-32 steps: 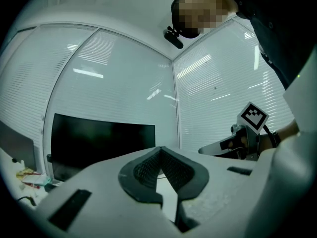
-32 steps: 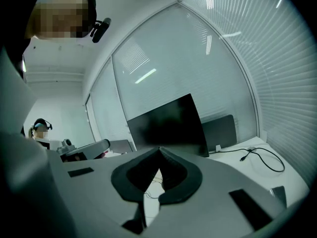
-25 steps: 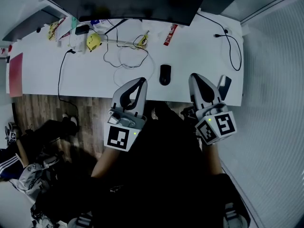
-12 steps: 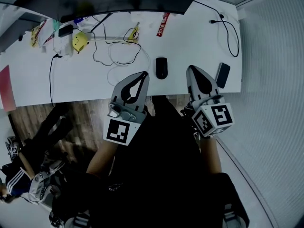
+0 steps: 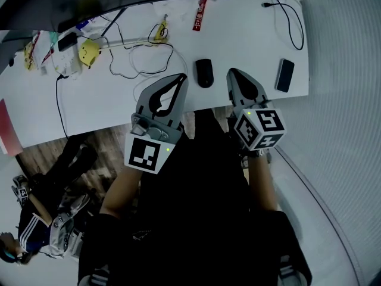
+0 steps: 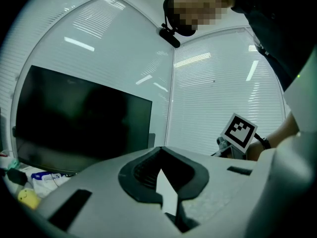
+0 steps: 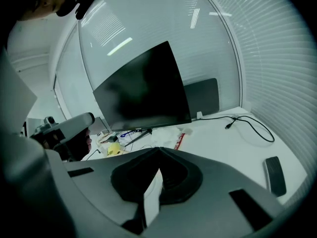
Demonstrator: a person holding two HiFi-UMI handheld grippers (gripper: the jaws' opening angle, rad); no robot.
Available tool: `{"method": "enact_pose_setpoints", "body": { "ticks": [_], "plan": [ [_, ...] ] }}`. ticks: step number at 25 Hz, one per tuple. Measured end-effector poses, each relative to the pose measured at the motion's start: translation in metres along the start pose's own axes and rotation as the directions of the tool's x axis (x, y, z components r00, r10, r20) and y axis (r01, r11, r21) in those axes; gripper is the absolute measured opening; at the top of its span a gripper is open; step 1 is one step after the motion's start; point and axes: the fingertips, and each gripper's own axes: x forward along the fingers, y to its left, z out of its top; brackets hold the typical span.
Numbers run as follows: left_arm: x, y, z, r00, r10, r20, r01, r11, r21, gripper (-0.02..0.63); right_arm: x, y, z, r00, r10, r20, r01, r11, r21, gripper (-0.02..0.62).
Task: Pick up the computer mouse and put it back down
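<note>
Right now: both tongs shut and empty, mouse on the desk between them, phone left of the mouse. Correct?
No: the head view shows the phone right of the mouse, past the right tongs. The rest holds.

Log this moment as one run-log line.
phase: pre-grasp | left gripper: shut, empty | right gripper: shut, empty | mouse: on desk, untouched
</note>
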Motion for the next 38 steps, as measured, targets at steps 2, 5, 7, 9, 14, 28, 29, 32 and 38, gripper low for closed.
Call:
{"method": "enact_pose_setpoints", "body": {
  "ticks": [2,5,7,9,14,28,29,32,38],
  "plan": [
    [0.000,0.002,-0.002,1.000,-0.015,-0.001,0.015,1.000,-0.010,0.002,0.007,-0.001,-0.012,0.999,-0.024,-0.027,0.024,1.000,0.008,0.000],
    [0.003,0.004,-0.010,0.999,-0.032,-0.015,0.031,0.999,-0.016,0.002,0.022,-0.010,-0.032,0.996,-0.053,-0.067,0.054,0.998,0.016,0.000],
    [0.004,0.007,-0.016,0.999,-0.044,-0.030,0.043,0.999,-0.019,0.002,0.033,-0.013,-0.046,0.993,-0.064,-0.098,0.067,0.997,0.025,0.003],
    [0.004,0.008,-0.021,0.998,-0.054,-0.043,0.053,0.998,-0.019,0.002,0.042,-0.016,-0.061,0.989,-0.069,-0.134,0.073,0.997,0.027,0.024],
    [0.010,0.010,-0.025,0.996,-0.071,-0.054,0.070,0.997,-0.020,0.002,0.064,-0.024,-0.095,0.972,-0.061,-0.225,0.070,0.997,0.031,0.135],
    [0.024,0.025,-0.048,0.988,-0.122,-0.092,0.119,0.992,-0.033,0.002,0.119,-0.040,-0.173,0.911,-0.119,-0.395,0.129,0.992,-0.001,0.265],
    [0.021,0.028,-0.048,0.988,-0.127,-0.092,0.124,0.992,-0.037,0.002,0.120,-0.039,-0.175,0.906,-0.133,-0.401,0.140,0.990,-0.010,0.267],
    [0.006,0.036,-0.045,0.985,-0.154,-0.083,0.150,0.987,-0.052,0.002,0.117,-0.029,-0.182,0.891,-0.181,-0.416,0.181,0.983,-0.040,0.268],
    [-0.003,0.043,-0.046,0.982,-0.172,-0.076,0.168,0.984,-0.067,0.002,0.122,-0.027,-0.190,0.873,-0.243,-0.423,0.226,0.970,-0.091,0.268]
  ]
}}
